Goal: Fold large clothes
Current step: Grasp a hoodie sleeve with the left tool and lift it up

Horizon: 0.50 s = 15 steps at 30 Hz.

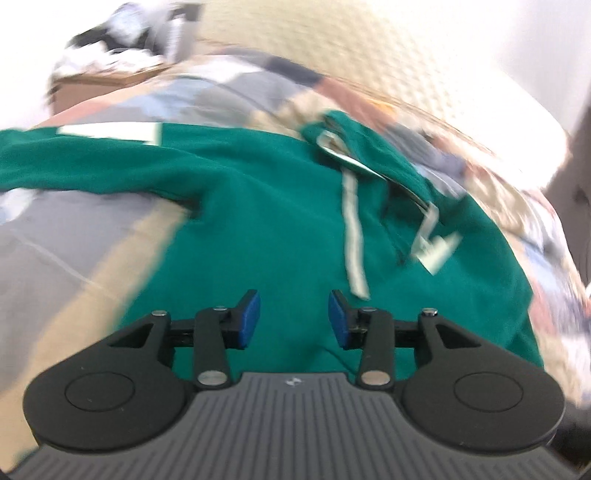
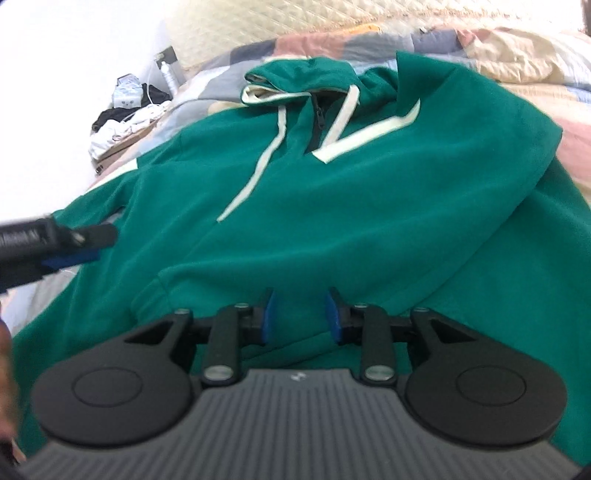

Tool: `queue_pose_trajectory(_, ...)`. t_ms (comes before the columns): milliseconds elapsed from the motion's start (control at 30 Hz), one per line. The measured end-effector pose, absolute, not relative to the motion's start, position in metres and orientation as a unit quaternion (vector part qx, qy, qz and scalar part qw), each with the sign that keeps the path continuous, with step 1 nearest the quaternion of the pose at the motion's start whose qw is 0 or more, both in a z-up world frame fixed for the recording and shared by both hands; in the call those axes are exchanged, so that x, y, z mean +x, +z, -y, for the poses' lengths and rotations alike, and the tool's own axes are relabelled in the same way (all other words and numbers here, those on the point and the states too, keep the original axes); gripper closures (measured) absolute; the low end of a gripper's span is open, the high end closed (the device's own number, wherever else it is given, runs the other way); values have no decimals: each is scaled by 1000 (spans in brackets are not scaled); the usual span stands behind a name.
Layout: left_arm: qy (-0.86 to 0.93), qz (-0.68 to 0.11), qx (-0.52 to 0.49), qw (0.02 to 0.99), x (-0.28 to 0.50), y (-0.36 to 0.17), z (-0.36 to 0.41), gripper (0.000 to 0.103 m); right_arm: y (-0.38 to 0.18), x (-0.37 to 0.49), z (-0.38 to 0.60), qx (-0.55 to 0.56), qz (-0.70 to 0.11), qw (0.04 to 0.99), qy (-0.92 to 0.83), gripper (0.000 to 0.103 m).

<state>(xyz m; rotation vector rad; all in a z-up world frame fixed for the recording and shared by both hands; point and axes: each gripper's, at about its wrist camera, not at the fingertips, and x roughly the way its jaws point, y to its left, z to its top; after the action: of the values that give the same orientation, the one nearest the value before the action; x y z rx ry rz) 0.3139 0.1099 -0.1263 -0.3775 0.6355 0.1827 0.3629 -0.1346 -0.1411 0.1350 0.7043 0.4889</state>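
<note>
A green hoodie [image 2: 332, 192] with cream drawstrings and cream trim lies spread on the bed, hood at the far end. Its right sleeve is folded across the chest, cream cuff [image 2: 369, 138] near the collar. In the left wrist view the hoodie [image 1: 266, 221] fills the middle, its left sleeve [image 1: 74, 162] stretched out to the left. My left gripper [image 1: 294, 319] is open and empty above the hoodie's body; it also shows in the right wrist view [image 2: 74, 243] over the left sleeve. My right gripper [image 2: 298, 317] is open and empty above the hoodie's lower part.
The hoodie lies on a patchwork quilt [image 2: 535, 66] of grey, pink and beige. A cream padded headboard [image 2: 295, 18] stands behind. A bedside table [image 2: 122, 144] at the left holds crumpled clothes and a bottle. The left wrist view is motion-blurred.
</note>
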Motion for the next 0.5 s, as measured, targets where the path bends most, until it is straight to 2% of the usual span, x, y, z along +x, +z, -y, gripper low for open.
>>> queue_pose_trajectory(100, 138, -307, -268, 903, 314, -112, -177, 54, -139, 361, 134, 64, -337, 908, 240, 69)
queue_pose_trajectory(200, 192, -266, -368, 870, 302, -103, -260, 52, -142, 360, 133, 58, -339, 908, 239, 69)
queue_pose_trajectory(233, 210, -252, -395, 858, 296, -104, -288, 48, -143, 360, 132, 58, -340, 908, 238, 69)
queue_pose_trajectory(300, 230, -229, -442, 836, 286, -112, -337, 45, -144, 359, 131, 56, -337, 908, 241, 69)
queue_pose_trajectory(500, 262, -189, -540, 777, 260, -158, -451, 45, -150, 359, 121, 30, -328, 912, 243, 69)
